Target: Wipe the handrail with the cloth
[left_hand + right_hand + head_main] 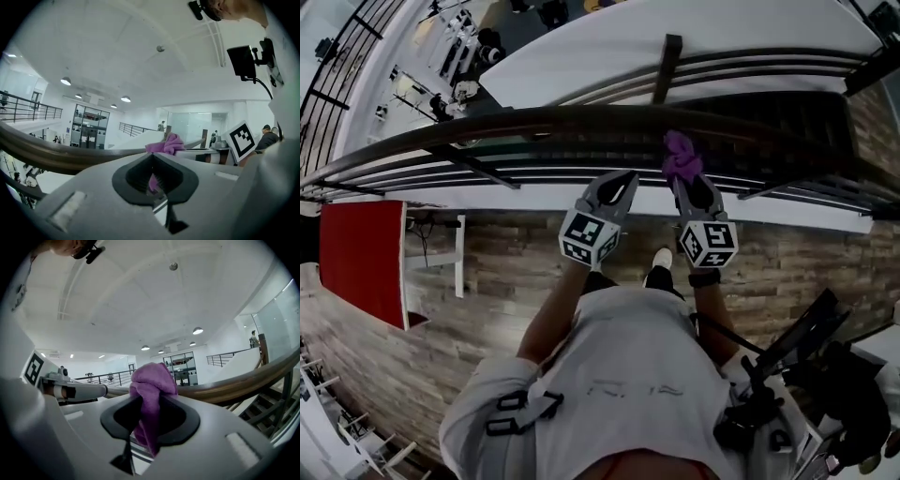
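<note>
Cloth: looks soft, light, limp; best pinched at a bunched fold | right hand-held gripper clamped on it by handrail | left hand-held gripper closed, empty

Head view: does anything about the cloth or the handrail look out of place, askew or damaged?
Nothing stands out. The bunched purple cloth is clamped in the right hand-held gripper, at the dark curved handrail. The left hand-held gripper is shut and empty beside it.
</note>
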Motion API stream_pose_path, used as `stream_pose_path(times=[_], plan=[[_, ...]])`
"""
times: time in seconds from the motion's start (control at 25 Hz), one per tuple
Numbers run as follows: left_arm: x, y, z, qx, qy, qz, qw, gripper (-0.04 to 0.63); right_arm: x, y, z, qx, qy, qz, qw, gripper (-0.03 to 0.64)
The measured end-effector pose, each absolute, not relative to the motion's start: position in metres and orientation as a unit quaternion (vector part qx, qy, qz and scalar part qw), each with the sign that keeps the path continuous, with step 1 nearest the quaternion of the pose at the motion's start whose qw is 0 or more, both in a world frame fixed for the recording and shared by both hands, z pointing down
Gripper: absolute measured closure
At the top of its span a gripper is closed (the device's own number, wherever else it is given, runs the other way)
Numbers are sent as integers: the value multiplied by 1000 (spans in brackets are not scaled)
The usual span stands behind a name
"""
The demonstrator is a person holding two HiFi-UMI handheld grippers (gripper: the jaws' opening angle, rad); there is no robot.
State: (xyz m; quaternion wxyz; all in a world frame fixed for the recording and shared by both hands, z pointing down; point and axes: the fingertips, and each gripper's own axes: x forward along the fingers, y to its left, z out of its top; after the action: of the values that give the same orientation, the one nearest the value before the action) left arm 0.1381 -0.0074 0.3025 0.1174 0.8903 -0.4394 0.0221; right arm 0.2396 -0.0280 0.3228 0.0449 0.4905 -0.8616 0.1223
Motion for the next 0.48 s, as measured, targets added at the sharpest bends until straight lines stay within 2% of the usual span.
stream_pose_path(times=[0.2,0.48], plan=[[101,-3,272,892,-444,-7,84,594,214,-12,277,507,-859,68,37,518],[100,34,248,901,-429,-20,57,594,242,45,253,559,-827,55,16,518]])
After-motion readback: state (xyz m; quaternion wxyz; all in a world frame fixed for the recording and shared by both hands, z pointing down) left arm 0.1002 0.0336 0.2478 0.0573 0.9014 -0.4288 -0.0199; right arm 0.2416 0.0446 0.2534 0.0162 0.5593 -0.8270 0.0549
